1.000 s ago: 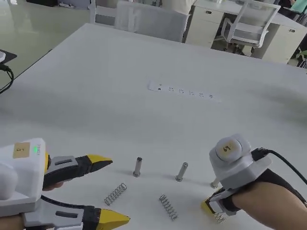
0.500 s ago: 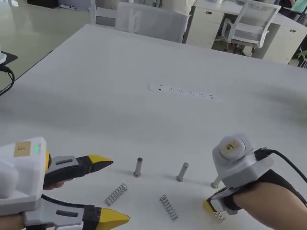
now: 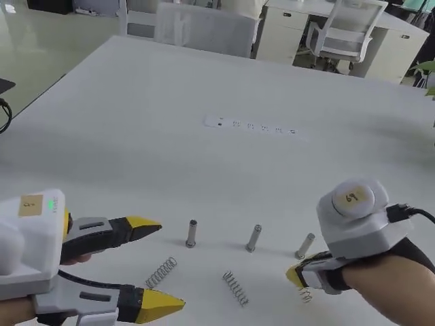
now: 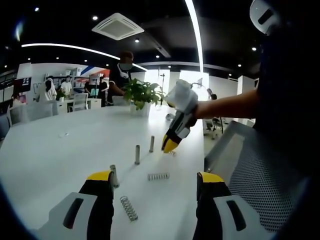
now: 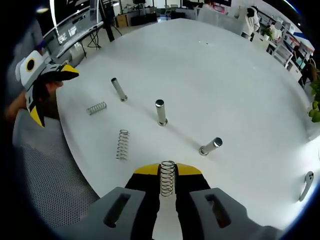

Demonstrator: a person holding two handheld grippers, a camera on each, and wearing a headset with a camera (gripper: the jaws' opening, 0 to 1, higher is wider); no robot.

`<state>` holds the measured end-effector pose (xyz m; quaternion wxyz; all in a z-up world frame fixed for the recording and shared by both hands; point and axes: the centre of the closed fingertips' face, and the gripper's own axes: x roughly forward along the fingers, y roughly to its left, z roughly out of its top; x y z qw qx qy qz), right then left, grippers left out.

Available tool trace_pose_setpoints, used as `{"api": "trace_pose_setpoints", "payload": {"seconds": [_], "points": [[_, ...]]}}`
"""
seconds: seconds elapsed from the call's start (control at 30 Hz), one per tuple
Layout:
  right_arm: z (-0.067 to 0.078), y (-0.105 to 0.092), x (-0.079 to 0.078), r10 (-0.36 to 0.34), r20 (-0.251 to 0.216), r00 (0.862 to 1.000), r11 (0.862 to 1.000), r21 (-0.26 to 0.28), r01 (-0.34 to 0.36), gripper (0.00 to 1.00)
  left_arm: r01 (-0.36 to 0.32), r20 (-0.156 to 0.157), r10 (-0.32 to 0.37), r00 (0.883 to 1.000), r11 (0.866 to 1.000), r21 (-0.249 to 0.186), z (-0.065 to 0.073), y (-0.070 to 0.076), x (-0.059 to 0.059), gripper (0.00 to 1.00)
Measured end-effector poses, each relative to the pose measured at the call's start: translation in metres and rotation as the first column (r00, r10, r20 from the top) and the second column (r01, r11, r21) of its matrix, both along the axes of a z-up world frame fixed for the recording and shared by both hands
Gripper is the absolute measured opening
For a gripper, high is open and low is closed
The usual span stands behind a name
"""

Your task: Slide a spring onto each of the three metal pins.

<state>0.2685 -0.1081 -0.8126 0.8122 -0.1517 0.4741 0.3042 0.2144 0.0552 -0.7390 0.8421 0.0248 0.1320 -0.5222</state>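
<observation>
Gripping a spring (image 5: pixel 167 184), right tool (image 5: pixel 168 172), nearest pin (image 5: pixel 210 145) just ahead

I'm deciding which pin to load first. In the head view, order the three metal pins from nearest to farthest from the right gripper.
From the right gripper, shut on a spring:
1. the right pin, just beyond its tips.
2. the middle pin, further left.
3. the left pin, farthest, by the left gripper.

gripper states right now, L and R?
left gripper: open, holding nothing.
right gripper: shut on a spring.
</observation>
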Motion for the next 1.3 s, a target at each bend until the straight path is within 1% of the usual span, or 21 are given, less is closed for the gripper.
{"api": "trace_pose_setpoints", "payload": {"seconds": [0.13,0.2,0.3,0.33,0.43,0.47,0.6,0.67,0.73,0.77,0.8,0.83,0.87,0.9,0.93,1.0,1.07,1.13,1.2,1.23,1.3], "points": [[0.020,0.008,-0.002,-0.011,0.035,0.999,0.998,0.066,0.009,0.08,0.017,0.001,-0.017,1.000,1.000,-0.002,0.003,-0.003,-0.001,0.62],[0.028,0.013,-0.001,-0.010,0.056,0.998,0.995,0.095,0.005,0.08,0.022,-0.004,-0.022,1.000,1.000,-0.014,0.005,-0.005,-0.001,0.62],[0.045,0.023,-0.001,-0.009,0.089,0.996,0.989,0.146,-0.004,0.08,0.029,-0.010,-0.030,1.000,0.999,-0.037,0.010,-0.007,0.000,0.60],[0.049,0.025,0.000,-0.007,0.096,0.995,0.988,0.151,-0.008,0.08,0.031,-0.011,-0.032,0.999,0.999,-0.040,0.011,-0.008,0.000,0.60],[0.068,0.040,0.001,0.014,0.144,0.989,0.981,0.188,-0.042,0.08,0.045,-0.017,-0.046,0.999,0.998,-0.053,0.015,-0.011,0.002,0.59],[0.072,0.043,0.001,0.020,0.152,0.988,0.979,0.196,-0.050,0.08,0.050,-0.018,-0.051,0.999,0.997,-0.055,0.016,-0.012,0.002,0.59],[0.092,0.062,0.002,0.043,0.197,0.979,0.967,0.239,-0.090,0.08,0.070,-0.016,-0.071,0.997,0.996,-0.050,0.020,-0.015,0.006,0.57],[0.101,0.072,0.003,0.061,0.232,0.971,0.959,0.255,-0.121,0.08,0.076,-0.018,-0.077,0.997,0.996,-0.045,0.021,-0.016,0.009,0.56],[0.106,0.078,0.002,0.069,0.237,0.969,0.954,0.267,-0.134,0.08,0.081,-0.016,-0.082,0.996,0.996,-0.047,0.024,-0.018,0.010,0.56],[0.109,0.082,0.002,0.075,0.248,0.966,0.951,0.274,-0.144,0.08,0.084,-0.014,-0.085,0.996,0.995,-0.050,0.026,-0.018,0.011,0.56],[0.114,0.086,0.003,0.081,0.264,0.961,0.946,0.283,-0.157,0.08,0.085,-0.015,-0.086,0.996,0.994,-0.069,0.030,-0.020,0.013,0.55],[0.116,0.089,0.002,0.086,0.267,0.960,0.944,0.285,-0.164,0.08,0.085,-0.015,-0.087,0.996,0.993,-0.079,0.032,-0.020,0.014,0.55],[0.120,0.093,0.001,0.096,0.276,0.956,0.940,0.292,-0.179,0.08,0.086,-0.012,-0.088,0.996,0.993,-0.084,0.035,-0.021,0.015,0.55],[0.129,0.100,0.002,0.101,0.318,0.943,0.928,0.312,-0.205,0.08,0.086,-0.008,-0.087,0.996,0.992,-0.088,0.037,-0.022,0.017,0.54],[0.132,0.103,0.000,0.108,0.321,0.941,0.925,0.315,-0.213,0.08,0.087,-0.006,-0.088,0.996,0.992,-0.090,0.039,-0.023,0.018,0.54],[0.141,0.111,-0.001,0.112,0.342,0.933,0.909,0.344,-0.235,0.08,0.090,-0.004,-0.091,0.996,0.991,-0.103,0.043,-0.025,0.019,0.53],[0.147,0.115,-0.003,0.116,0.351,0.929,0.899,0.361,-0.248,0.08,0.093,0.000,-0.094,0.996,0.988,-0.120,0.048,-0.027,0.020,0.51],[0.154,0.121,-0.004,0.114,0.372,0.921,0.886,0.382,-0.263,0.08,0.097,0.003,-0.097,0.995,0.987,-0.129,0.052,-0.030,0.020,0.49],[0.158,0.126,-0.007,0.120,0.368,0.922,0.870,0.408,-0.276,0.08,0.104,0.008,-0.104,0.995,0.984,-0.142,0.056,-0.032,0.020,0.48],[0.161,0.130,-0.008,0.114,0.364,0.924,0.857,0.435,-0.277,0.08,0.107,0.009,-0.107,0.994,0.983,-0.147,0.058,-0.033,0.020,0.46],[0.164,0.134,-0.011,0.120,0.363,0.924,0.845,0.451,-0.287,0.08,0.109,0.010,-0.109,0.994,0.982,-0.152,0.061,-0.035,0.021,0.45]]}}
